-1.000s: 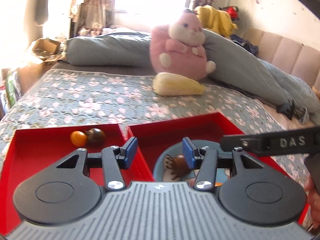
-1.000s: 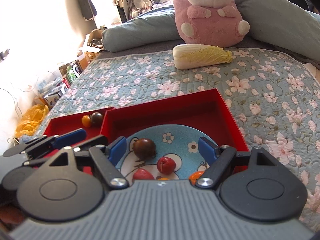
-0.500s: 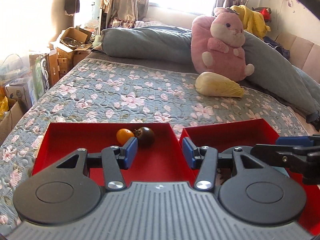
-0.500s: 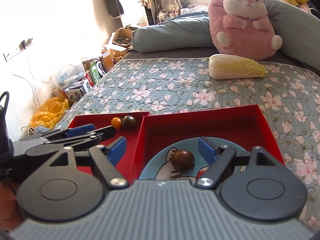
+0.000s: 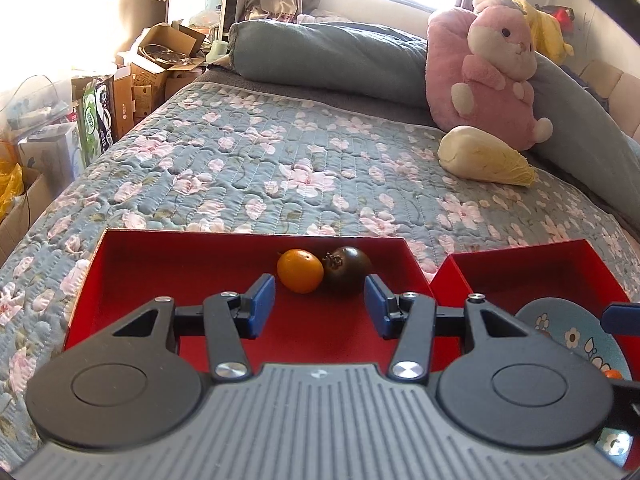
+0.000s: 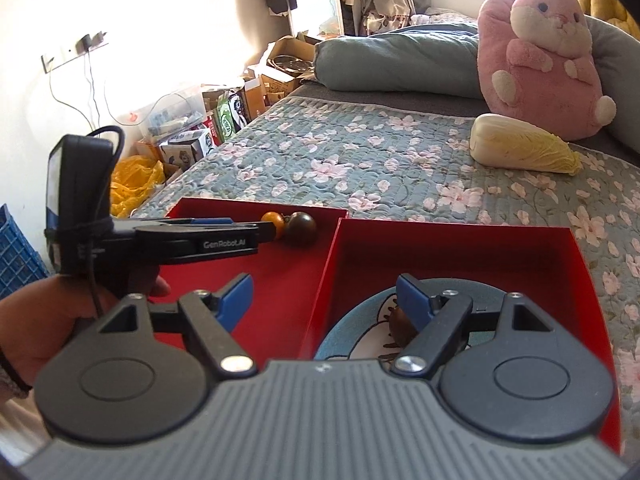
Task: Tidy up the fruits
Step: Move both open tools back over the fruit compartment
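Our left hand-held gripper (image 5: pixel 320 300) hovers with its blue pads spread and nothing between them, low over the left red tray (image 5: pixel 168 276). Just ahead of its fingertips lie an orange tomato (image 5: pixel 300 271) and a dark brown tomato (image 5: pixel 347 269), touching each other near the tray's far wall. Our right hand-held gripper (image 6: pixel 325 299) is likewise spread wide and empty, straddling the wall between the trays. Beside its right pad, another dark tomato (image 6: pixel 401 327) rests on the blue cartoon plate (image 6: pixel 352 328) in the right red tray (image 6: pixel 460 248). Both trays sit on the floral quilted bed (image 5: pixel 280 160).
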